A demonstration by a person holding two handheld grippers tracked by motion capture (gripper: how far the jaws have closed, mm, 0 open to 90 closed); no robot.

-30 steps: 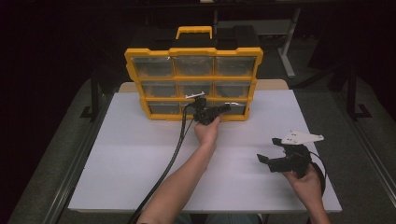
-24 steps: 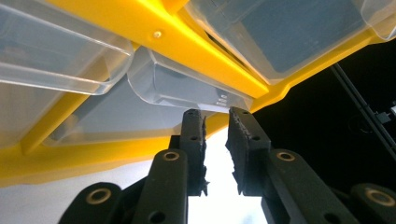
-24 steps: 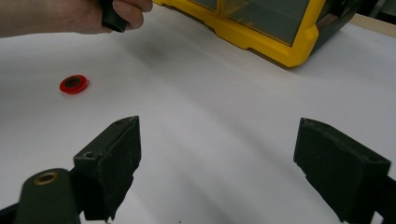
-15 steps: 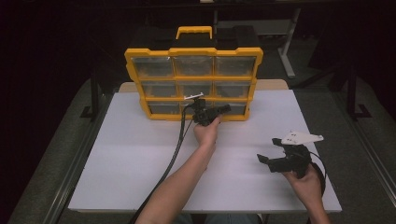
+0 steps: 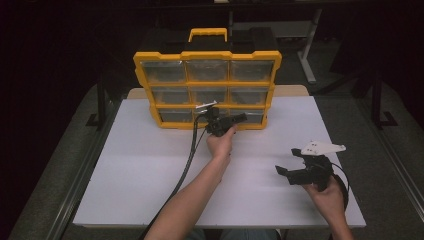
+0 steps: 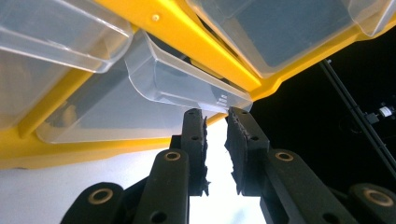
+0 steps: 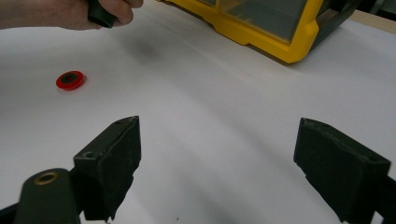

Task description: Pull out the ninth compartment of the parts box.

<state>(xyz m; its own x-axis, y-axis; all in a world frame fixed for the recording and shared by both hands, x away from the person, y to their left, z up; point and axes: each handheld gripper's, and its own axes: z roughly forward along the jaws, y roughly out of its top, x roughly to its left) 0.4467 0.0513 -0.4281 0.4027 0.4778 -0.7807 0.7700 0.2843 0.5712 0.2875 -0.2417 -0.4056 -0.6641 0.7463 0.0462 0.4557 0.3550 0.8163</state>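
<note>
A yellow organizer (image 5: 207,55) with clear drawers stands upright at the back of the white table (image 5: 150,165). My left gripper (image 5: 242,118) is held against its bottom row. In the left gripper view the left gripper (image 6: 215,116) has its jaws a narrow gap apart, with the tips right at the lip of a clear drawer (image 6: 154,88) and nothing between them. My right gripper (image 5: 290,161) hovers wide open over the table at the front right, empty. In the right gripper view a small red washer (image 7: 70,80) lies on the table, left of the right gripper (image 7: 219,140).
The organizer's yellow bottom corner (image 7: 289,46) shows at the far side of the right gripper view. A black cable (image 5: 187,160) trails from the left gripper toward the front edge. Dark floor and metal frames surround the table.
</note>
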